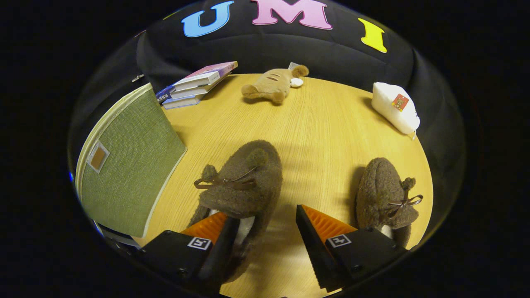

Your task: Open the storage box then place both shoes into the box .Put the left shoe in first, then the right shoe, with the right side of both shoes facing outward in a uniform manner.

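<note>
We hold the gripper with its fingers spread wide over the wooden table; one finger overlaps the nearer shoe, gripping nothing. We count two shoes, the second shoe near the table's edge. Bare wood lies between them. The green storage box stands beside the nearer shoe.

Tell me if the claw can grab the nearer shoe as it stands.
Probably yes. The claw is open, the shoe's heel already lies between its fingers by the left one, and nothing on the table blocks it.
</note>
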